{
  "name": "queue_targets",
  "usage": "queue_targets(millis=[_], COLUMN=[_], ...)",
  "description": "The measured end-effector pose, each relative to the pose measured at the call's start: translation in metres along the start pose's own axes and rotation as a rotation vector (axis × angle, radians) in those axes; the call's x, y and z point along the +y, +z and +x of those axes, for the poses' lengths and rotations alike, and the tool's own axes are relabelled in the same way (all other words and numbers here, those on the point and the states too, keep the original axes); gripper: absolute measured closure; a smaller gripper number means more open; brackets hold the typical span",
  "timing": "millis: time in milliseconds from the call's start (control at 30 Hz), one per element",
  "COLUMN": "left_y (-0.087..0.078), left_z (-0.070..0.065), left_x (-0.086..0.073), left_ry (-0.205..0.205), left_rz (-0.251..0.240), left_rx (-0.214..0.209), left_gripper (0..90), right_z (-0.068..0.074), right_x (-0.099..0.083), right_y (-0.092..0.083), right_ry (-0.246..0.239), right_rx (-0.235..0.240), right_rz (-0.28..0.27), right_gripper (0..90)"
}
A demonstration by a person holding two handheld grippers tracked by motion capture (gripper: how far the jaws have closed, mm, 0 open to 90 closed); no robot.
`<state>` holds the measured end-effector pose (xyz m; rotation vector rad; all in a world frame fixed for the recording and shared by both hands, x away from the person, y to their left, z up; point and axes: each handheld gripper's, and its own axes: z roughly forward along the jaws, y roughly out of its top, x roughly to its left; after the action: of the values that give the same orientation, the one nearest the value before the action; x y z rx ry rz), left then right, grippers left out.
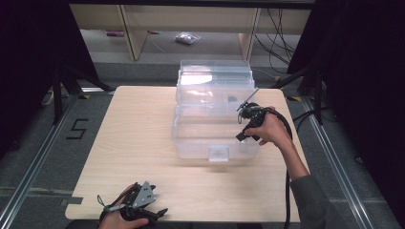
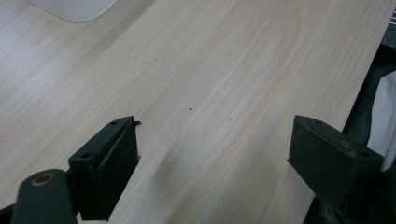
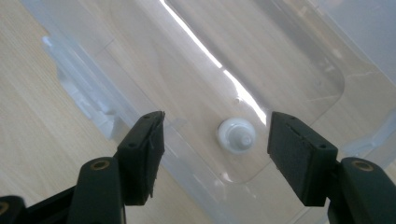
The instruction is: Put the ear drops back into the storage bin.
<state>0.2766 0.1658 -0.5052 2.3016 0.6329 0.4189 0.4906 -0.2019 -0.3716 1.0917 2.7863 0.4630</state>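
Note:
A clear plastic box point(image 1: 217, 151) stands on the light wooden table point(image 1: 133, 138) with its lid point(image 1: 215, 72) raised at the back. My right gripper point(image 1: 243, 129) hovers over the box's right side, held in a hand. In the right gripper view its jaws point(image 3: 218, 122) are open, and a small white round piece point(image 3: 236, 135) lies on the box floor point(image 3: 187, 84) below the gap, untouched. My left gripper point(image 1: 157, 213) rests at the table's near edge. The left gripper view shows it point(image 2: 215, 135) open over bare wood point(image 2: 210, 70), holding nothing.
Past the table's far edge are wooden shelf legs point(image 1: 131, 36), a plastic bag point(image 1: 187, 38) on the floor and cables point(image 1: 279, 43). A "5" point(image 1: 79, 128) is marked on the floor at left. Dark curtains flank both sides.

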Motion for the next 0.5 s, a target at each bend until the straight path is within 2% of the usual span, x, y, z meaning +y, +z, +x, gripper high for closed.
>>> queue_targets(millis=[33,67,133,167,200,233,267,367,400,433,500], left_y=[0.0,0.0,0.0,0.0,-0.001,-0.001,0.0,0.0,0.0,0.0,0.0], left_z=[0.0,0.001,0.002,0.0,0.001,0.002,0.001,0.001,0.001,0.001,0.001], left_x=[0.0,0.0,0.0,0.0,0.0,0.0,0.0,0.0,0.0,0.0,0.0], left_ry=[-0.002,0.016,0.016,-0.008,0.013,0.016,-0.008,-0.003,-0.002,0.013,0.01], left_rz=[-0.002,0.014,0.02,0.012,0.016,0.016,0.016,0.018,0.019,0.02,0.011], left_rx=[-0.009,0.001,0.008,0.001,0.003,-0.001,0.003,0.002,0.005,0.006,0.001], left_gripper=[15.4,15.4,15.4,15.4,15.4,15.3,15.4,15.4,15.4,15.4,15.4], right_z=[0.001,0.002,0.004,0.005,0.006,0.008,0.009,0.009,0.011,0.011,0.011], right_x=[-0.001,-0.002,-0.004,-0.006,-0.007,-0.008,-0.01,-0.011,-0.012,-0.013,-0.014], right_y=[-0.001,-0.002,-0.004,-0.005,-0.006,-0.007,-0.009,-0.01,-0.011,-0.012,-0.014], right_ry=[-0.006,-0.002,-0.012,-0.01,-0.015,0.003,0.002,-0.014,0.007,-0.001,-0.02], right_rx=[-0.002,0.001,0.001,0.003,0.002,0.01,0.006,0.014,0.014,0.016,0.011], right_rz=[-0.005,-0.005,-0.014,-0.014,-0.02,-0.021,-0.033,-0.051,-0.047,-0.054,-0.069], right_gripper=[36.8,36.8,36.8,36.6,36.3,36.1,35.0,34.4,34.1,34.0,33.5])
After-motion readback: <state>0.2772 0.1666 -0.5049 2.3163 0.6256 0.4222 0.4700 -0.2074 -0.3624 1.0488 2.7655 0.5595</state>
